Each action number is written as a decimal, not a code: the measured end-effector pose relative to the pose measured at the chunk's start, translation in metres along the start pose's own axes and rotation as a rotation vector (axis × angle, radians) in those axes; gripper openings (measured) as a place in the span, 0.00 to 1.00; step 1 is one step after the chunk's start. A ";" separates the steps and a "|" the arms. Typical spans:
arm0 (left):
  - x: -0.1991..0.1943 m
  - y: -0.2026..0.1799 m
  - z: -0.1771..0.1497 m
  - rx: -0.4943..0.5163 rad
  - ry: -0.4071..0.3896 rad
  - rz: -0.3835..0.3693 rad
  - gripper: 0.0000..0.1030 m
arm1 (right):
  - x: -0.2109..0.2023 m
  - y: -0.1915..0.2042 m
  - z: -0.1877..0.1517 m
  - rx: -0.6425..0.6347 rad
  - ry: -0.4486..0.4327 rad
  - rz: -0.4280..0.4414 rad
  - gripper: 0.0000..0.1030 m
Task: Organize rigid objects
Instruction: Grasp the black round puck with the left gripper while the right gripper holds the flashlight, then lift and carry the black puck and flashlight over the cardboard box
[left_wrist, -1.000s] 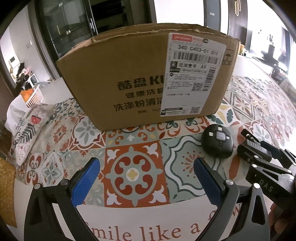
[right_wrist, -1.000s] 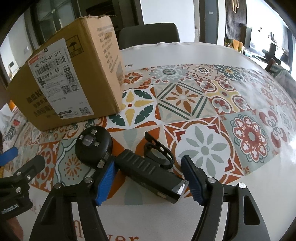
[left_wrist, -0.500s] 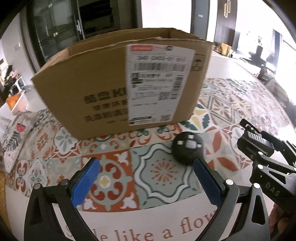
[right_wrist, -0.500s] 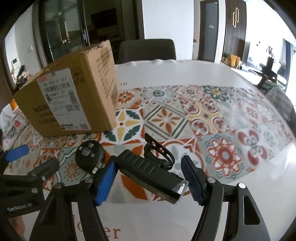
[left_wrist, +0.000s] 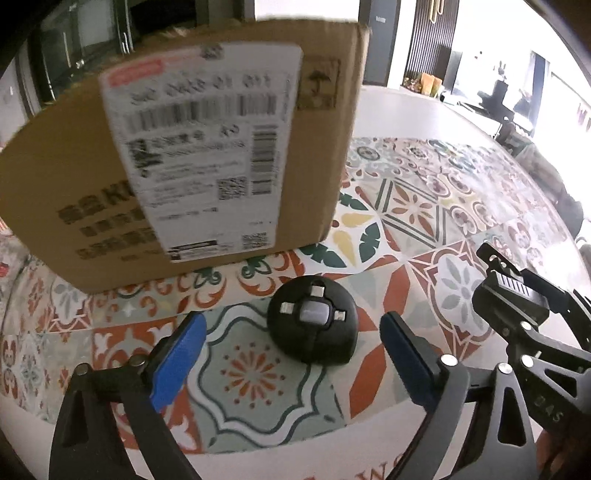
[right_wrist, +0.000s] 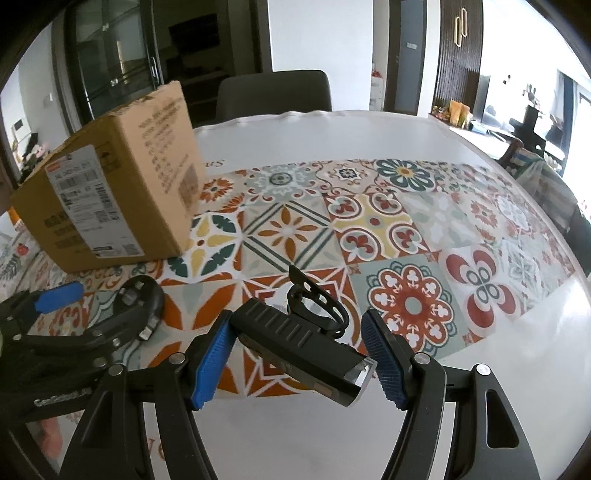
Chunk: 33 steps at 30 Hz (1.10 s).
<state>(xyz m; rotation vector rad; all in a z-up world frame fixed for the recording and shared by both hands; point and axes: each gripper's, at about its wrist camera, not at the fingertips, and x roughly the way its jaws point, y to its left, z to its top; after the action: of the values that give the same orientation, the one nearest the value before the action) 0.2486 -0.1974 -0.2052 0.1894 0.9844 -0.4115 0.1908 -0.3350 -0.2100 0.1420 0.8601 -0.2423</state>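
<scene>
Two tools: both over the tiled bench (right_wrist: 424, 155).
Left tool (left_wrist: 290, 356): spread wide, round black puck (left_wrist: 312, 319) between its pads on the cloth.
Right tool (right_wrist: 299, 356): clamped on black bike light (right_wrist: 295, 345).
Cardboard box (left_wrist: 177, 147): at 11 o'clock from the puck.
</scene>
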 end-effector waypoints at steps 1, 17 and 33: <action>0.003 -0.001 0.000 0.000 0.008 -0.003 0.86 | 0.002 -0.001 0.000 0.001 0.004 0.000 0.68; 0.015 0.004 -0.005 -0.028 0.044 -0.026 0.54 | 0.012 -0.002 -0.002 0.017 0.032 0.014 0.68; -0.052 0.052 -0.023 -0.092 -0.021 -0.032 0.54 | -0.023 0.026 0.011 -0.031 -0.022 0.051 0.68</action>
<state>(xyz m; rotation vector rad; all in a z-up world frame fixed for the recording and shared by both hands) 0.2276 -0.1295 -0.1753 0.0859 0.9846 -0.3958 0.1910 -0.3093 -0.1851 0.1320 0.8371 -0.1830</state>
